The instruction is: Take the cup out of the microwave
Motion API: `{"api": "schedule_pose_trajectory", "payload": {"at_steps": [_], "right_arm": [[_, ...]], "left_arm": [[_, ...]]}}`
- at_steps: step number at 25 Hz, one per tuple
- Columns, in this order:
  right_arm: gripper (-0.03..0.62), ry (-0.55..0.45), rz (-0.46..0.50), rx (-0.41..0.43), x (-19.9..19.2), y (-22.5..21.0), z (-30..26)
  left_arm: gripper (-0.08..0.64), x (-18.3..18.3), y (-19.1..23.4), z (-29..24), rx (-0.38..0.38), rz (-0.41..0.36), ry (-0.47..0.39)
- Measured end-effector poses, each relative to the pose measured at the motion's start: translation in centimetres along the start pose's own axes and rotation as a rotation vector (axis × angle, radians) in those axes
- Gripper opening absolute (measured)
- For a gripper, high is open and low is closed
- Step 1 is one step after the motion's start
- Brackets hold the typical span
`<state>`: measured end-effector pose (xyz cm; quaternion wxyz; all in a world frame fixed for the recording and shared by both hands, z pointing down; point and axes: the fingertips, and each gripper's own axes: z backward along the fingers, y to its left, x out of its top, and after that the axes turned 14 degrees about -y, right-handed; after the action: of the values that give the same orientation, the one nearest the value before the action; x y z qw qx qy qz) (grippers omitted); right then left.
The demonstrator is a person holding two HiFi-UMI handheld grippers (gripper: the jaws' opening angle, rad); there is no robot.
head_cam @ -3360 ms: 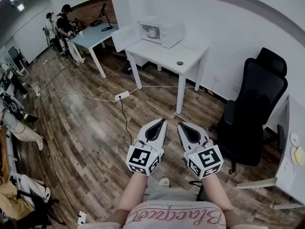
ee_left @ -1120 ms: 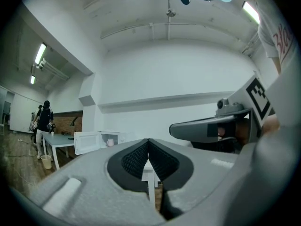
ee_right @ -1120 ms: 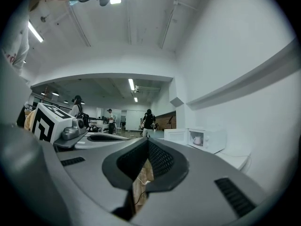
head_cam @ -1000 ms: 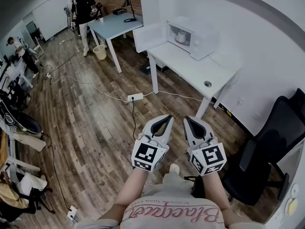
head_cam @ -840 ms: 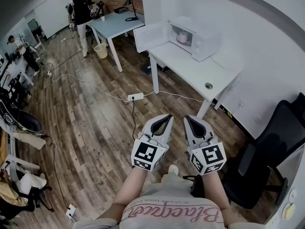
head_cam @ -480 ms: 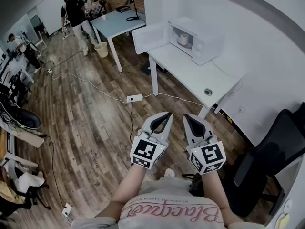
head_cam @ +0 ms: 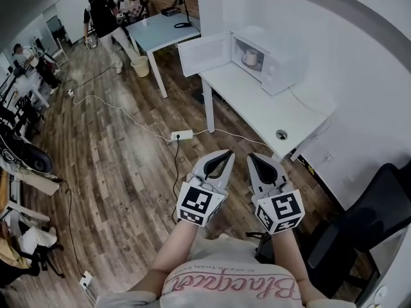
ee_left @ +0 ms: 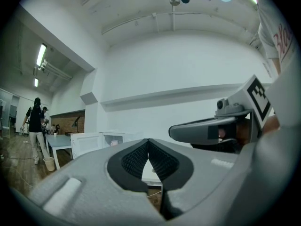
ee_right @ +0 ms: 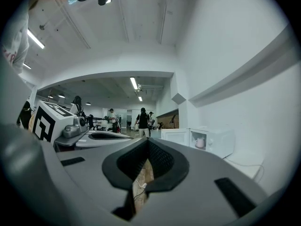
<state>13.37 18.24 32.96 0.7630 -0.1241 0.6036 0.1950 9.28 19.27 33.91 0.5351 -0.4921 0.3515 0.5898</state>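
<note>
Grippers: left gripper (head_cam: 225, 154) and right gripper (head_cam: 252, 158) sit side by side, both closed tip to tip with nothing held. Cup (head_cam: 250, 58) is well ahead, upright inside the white microwave (head_cam: 277, 69) (door (head_cam: 204, 53) swung open to the left) at the far end of the white table (head_cam: 257, 104). It lines up almost straight beyond the right gripper, so I'd judge right marginally nearer.

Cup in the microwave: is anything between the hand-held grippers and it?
Nothing visible does. The microwave has its door swung open, and the cup sits exposed inside. Only wooden floor, with a power strip on it, lies in between.
</note>
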Motion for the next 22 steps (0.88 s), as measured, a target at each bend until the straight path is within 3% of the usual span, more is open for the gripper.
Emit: {"api": "schedule_pose_trajectory", "payload": {"at_steps": [10,22], "right_arm": [[0.011,-0.004,-0.017,-0.011,-1.4,-2.2,-1.0],[0.011,-0.003,-0.02,-0.019,-2.0,-3.2,-2.5]], "left_arm": [[0.005,-1.5,1.6,-1.4,0.034,-0.004,0.015],[0.005,-2.6,2.6,-2.7,0.023,0.01,0.012]]}}
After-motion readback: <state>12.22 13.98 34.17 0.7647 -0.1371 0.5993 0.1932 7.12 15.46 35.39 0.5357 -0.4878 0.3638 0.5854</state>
